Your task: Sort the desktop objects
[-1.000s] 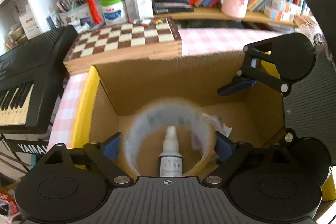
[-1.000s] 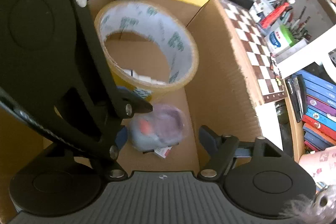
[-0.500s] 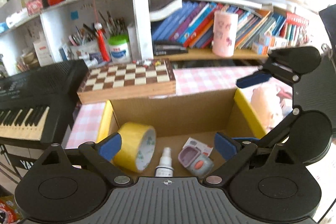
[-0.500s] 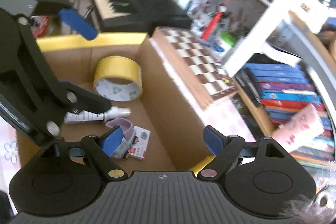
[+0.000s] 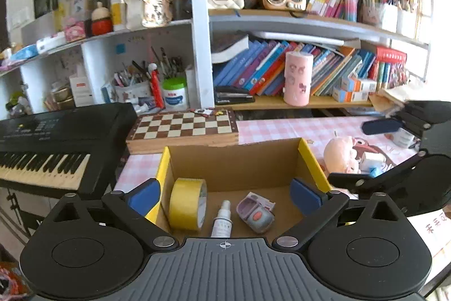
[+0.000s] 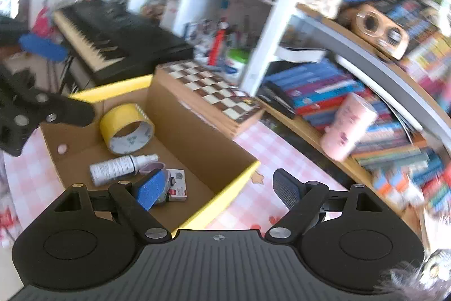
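Note:
An open cardboard box [image 5: 234, 160] [image 6: 197, 137] with yellow flaps sits on the pink checked tablecloth. Inside lie a yellow tape roll [image 5: 187, 203] [image 6: 126, 129], a white spray bottle [image 5: 222, 220] [image 6: 118, 165] and a small purple device [image 5: 255, 215] beside a little white packet [image 6: 177, 188]. My left gripper [image 5: 224, 192] hangs open above the box's near side, nothing between its blue pads. My right gripper [image 6: 217, 185] is also open and empty, over the box's right corner. The right gripper also shows at the left view's right edge [image 5: 400, 148].
A chessboard case [image 5: 183, 129] lies just behind the box, a black keyboard [image 5: 56, 143] to its left. Shelves of books and a pink cup [image 5: 297, 78] fill the back. A pink plush toy [image 5: 341, 157] and small items lie on the cloth right of the box.
Both grippers have risen and drawn back from inside the box. The left gripper let go of the tape roll, which now rests on the box floor. The right gripper rolled upright.

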Demonstrator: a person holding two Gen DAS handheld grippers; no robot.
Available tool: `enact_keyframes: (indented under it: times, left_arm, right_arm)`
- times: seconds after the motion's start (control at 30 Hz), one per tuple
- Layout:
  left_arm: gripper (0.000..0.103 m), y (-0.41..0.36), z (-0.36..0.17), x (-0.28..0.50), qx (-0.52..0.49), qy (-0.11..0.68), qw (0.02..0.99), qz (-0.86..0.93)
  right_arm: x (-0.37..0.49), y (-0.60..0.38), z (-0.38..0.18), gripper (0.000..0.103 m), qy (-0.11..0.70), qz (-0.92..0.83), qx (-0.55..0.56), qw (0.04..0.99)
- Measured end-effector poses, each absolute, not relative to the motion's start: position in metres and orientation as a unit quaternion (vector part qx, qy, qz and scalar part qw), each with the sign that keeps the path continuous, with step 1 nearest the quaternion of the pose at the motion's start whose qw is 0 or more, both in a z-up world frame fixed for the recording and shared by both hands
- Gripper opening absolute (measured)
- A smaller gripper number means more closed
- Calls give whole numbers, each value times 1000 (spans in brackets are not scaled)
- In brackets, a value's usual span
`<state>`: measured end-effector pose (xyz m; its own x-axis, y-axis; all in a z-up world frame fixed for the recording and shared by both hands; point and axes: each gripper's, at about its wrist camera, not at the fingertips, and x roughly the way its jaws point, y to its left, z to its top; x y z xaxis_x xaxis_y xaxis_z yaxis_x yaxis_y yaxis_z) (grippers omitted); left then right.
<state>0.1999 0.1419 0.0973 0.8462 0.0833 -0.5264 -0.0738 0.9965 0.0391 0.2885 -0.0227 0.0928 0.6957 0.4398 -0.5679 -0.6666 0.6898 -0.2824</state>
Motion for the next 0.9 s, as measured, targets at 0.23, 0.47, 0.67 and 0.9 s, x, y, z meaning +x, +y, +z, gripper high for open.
enact_keyframes:
  times: [0.23,0.47,0.67,0.9]
  left_arm:
    - [101,142,98,159,-6,254,965,68]
    - [101,139,97,123,1,246,966,83]
    - [101,133,93,97,7,242,966,89]
    - [101,128,79,73,-14,242,963,118]
  right_arm:
    - [254,-51,98,86,230,259,-180,921]
    - [211,-73,99,87,214,212,-142,943]
    - [176,-85,94,88,219,184,-100,953]
    - [140,-91,74,88,228,134,-57,963]
